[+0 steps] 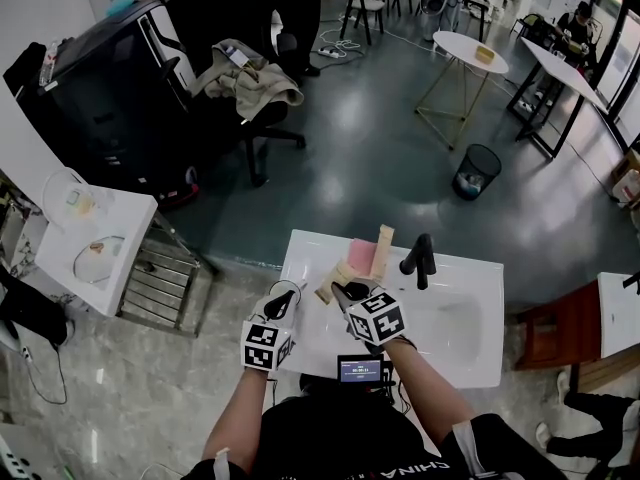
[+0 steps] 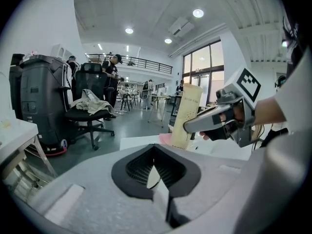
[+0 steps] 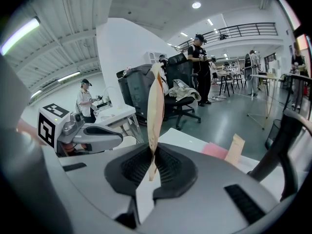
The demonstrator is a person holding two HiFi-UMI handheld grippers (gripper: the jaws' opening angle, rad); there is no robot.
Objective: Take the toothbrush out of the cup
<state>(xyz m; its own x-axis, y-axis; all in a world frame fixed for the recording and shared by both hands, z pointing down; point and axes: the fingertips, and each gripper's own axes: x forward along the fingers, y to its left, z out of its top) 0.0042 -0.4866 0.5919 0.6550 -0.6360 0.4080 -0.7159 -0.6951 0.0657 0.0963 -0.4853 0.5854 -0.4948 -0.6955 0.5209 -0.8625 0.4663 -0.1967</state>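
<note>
A flat beige toothbrush packet (image 3: 155,112) stands upright between the jaws of my right gripper (image 3: 152,162), which is shut on its lower end. In the head view that gripper (image 1: 340,290) holds the packet (image 1: 333,280) over the left part of the white washbasin top (image 1: 300,343). Just behind it stands the pink cup (image 1: 360,255) with a second beige packet (image 1: 382,246) sticking out of it. My left gripper (image 1: 285,300) hovers at the basin's left edge. Its jaws (image 2: 153,167) are shut with nothing between them. From there I see the held packet (image 2: 187,112) broadside.
A black faucet (image 1: 420,258) rises behind the sink bowl (image 1: 455,328). Left of the basin stand a white side table (image 1: 95,238) and a wire rack (image 1: 160,273). Farther off are an office chair with clothes (image 1: 245,93), a big black machine (image 1: 100,98) and a waste bin (image 1: 476,171).
</note>
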